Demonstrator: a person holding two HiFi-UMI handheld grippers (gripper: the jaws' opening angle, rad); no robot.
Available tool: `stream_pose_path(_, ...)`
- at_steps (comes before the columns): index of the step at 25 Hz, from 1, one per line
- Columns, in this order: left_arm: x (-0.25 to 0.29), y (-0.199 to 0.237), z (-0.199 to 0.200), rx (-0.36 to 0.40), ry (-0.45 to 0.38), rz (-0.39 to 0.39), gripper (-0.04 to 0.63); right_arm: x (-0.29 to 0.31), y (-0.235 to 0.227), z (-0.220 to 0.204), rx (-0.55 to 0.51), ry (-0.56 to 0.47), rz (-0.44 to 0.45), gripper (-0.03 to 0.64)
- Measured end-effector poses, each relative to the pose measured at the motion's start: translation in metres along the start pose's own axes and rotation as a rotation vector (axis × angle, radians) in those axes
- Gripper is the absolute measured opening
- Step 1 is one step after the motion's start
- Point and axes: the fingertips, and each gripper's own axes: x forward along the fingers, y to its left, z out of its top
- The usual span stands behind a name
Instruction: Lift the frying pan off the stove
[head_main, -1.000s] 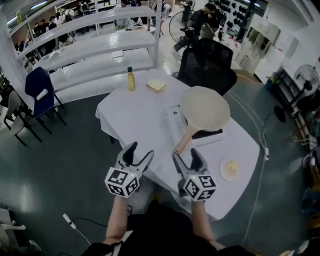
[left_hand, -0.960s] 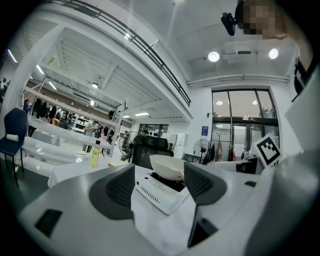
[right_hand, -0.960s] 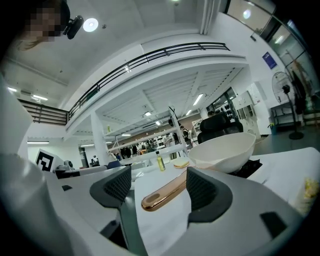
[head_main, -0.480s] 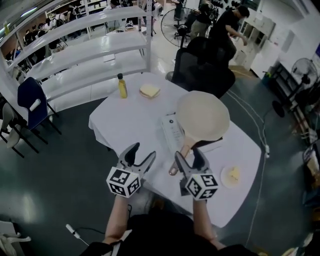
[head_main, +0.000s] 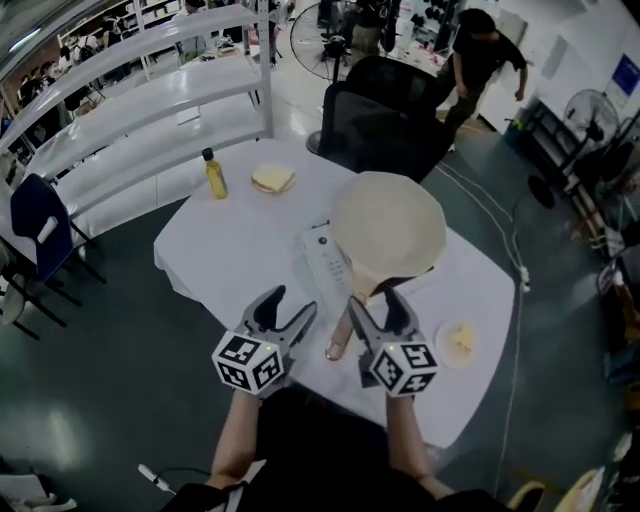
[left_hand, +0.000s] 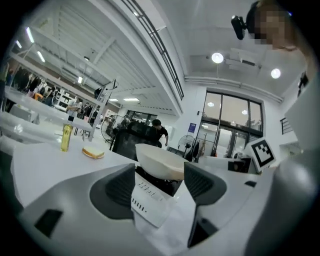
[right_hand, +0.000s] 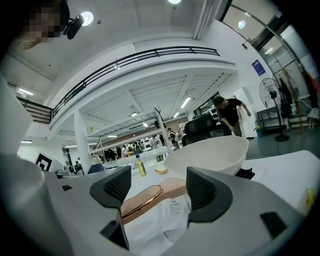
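Note:
A cream frying pan (head_main: 388, 225) sits on a black stove (head_main: 415, 270) on the white table, its wooden handle (head_main: 345, 322) pointing toward me. My right gripper (head_main: 380, 310) is open just right of the handle's end; in the right gripper view the handle (right_hand: 145, 196) lies low between the jaws, the pan bowl (right_hand: 210, 155) beyond. My left gripper (head_main: 288, 308) is open left of the handle, above the table's near edge. In the left gripper view the pan (left_hand: 160, 162) and a white controller (left_hand: 150, 202) lie ahead of the left gripper (left_hand: 155, 187).
A white remote-like controller (head_main: 325, 262) lies left of the pan. A yellow bottle (head_main: 214, 174) and a sandwich (head_main: 272, 179) stand at the far side. A small plate with food (head_main: 458, 341) is at the right. A black chair (head_main: 378, 115) and a person (head_main: 478, 55) are beyond the table.
The table, pan and handle have drawn closer to both grippers. The right gripper now flanks the handle's end. Both grippers stay open.

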Motion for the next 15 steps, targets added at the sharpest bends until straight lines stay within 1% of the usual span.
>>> stream_pose_path(3,0.013,-0.004,0.005,-0.132,-0.022,-0.056,0.291,-0.004,-0.007,0.000,0.006,-0.006,-0.013,0.321)
stream_pose_path(5,0.022,-0.010,0.009,-0.200,-0.004,-0.123,0.291,-0.005,-0.010,0.002,0.044,-0.018,-0.020,0.321)
stream_pose_path(7,0.032,-0.018,0.007,-0.239,0.048,-0.201,0.291,-0.002,-0.015,0.003,0.127,-0.032,-0.025,0.321)
stream_pose_path(11,0.048,-0.031,-0.013,-0.297,0.180,-0.351,0.291,0.006,-0.032,-0.006,0.313,-0.047,-0.050,0.321)
stream_pose_path(15,0.054,-0.051,-0.026,-0.401,0.298,-0.504,0.291,0.016,-0.041,-0.007,0.425,-0.013,-0.043,0.321)
